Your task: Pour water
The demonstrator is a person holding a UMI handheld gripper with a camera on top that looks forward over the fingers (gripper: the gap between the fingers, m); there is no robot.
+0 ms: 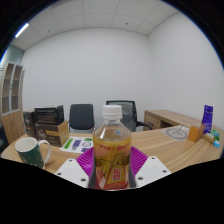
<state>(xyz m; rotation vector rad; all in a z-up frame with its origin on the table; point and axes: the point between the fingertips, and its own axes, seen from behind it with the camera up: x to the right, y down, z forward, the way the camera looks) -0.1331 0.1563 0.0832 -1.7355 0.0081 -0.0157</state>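
Gripping a clear plastic bottle (pixel 112 150) with a white cap, the tool (pixel 112 172) has both pink pads (pixel 90 160) pressed against its sides above a light wooden counter (pixel 165 145). Left of the tool stands a green-and-white mug (pixel 31 151); off to the right sit a purple bottle (pixel 207 120) and a small dish (pixel 178 132). Beyond are black office chairs (pixel 82 117), white walls and a panelled ceiling. The bottle's yellow-and-red label cannot be read.

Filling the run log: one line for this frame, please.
task: pour water | gripper: shut on bottle | bottle: upright, white cap on, between the fingers | mug: green, on table, left of bottle | pour: not yet begun
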